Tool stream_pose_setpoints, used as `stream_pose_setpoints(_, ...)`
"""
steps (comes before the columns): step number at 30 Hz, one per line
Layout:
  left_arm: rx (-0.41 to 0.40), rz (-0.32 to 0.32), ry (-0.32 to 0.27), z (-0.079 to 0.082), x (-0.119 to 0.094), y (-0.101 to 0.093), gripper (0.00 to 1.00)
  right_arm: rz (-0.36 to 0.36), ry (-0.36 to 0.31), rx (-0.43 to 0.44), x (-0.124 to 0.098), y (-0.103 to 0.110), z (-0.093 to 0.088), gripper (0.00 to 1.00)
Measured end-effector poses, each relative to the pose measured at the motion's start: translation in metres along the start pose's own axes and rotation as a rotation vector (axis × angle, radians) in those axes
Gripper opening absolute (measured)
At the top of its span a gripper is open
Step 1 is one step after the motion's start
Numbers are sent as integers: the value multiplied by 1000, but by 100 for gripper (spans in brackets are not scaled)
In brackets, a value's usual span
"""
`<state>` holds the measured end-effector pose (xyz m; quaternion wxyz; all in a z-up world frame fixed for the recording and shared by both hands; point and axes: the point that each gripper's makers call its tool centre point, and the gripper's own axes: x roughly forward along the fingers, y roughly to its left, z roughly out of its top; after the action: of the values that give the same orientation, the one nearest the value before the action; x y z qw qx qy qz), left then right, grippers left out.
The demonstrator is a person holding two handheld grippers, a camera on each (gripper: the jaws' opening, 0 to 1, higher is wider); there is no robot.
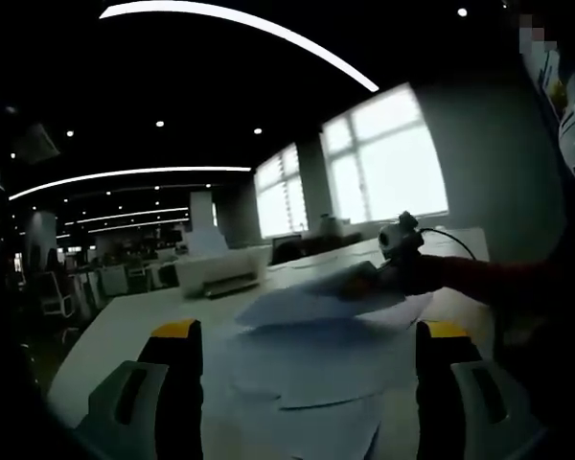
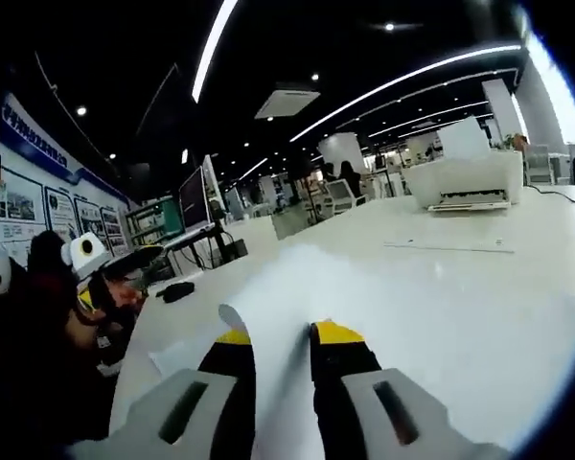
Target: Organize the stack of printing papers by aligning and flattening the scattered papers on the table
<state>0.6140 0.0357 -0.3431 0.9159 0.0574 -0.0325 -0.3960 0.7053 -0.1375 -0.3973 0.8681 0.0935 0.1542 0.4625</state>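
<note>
Several white printing sheets (image 1: pixel 316 374) lie loosely overlapped on the white table (image 1: pixel 125 326), just ahead of my left gripper (image 1: pixel 309 331), whose jaws stand wide open with nothing between them. One sheet (image 1: pixel 307 305) is lifted off the pile at its right end, where my right gripper (image 1: pixel 364 280) pinches it. In the right gripper view my right gripper (image 2: pixel 285 335) has its jaws nearly together on that sheet (image 2: pixel 307 287), which stretches away flat from the tips. The left gripper (image 2: pixel 96 273) shows at the left, held by a hand.
A white printer (image 1: pixel 225 271) stands at the table's far end, also seen as the printer (image 2: pixel 460 177) at the right. A monitor (image 2: pixel 194 199) and a dark mouse (image 2: pixel 177 290) sit on a neighbouring desk. Bright windows (image 1: pixel 383 158) lie beyond the table.
</note>
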Motion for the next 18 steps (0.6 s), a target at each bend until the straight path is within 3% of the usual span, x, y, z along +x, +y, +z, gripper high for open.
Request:
stream_pose_setpoints(8,-2,-1,-4,1,1,1,95,35,-36,-58,-11,20,25,13)
stream_pose_setpoints(18,0,-7,-12,5,3,0,95,94,-80,-55,-17,34,50,10)
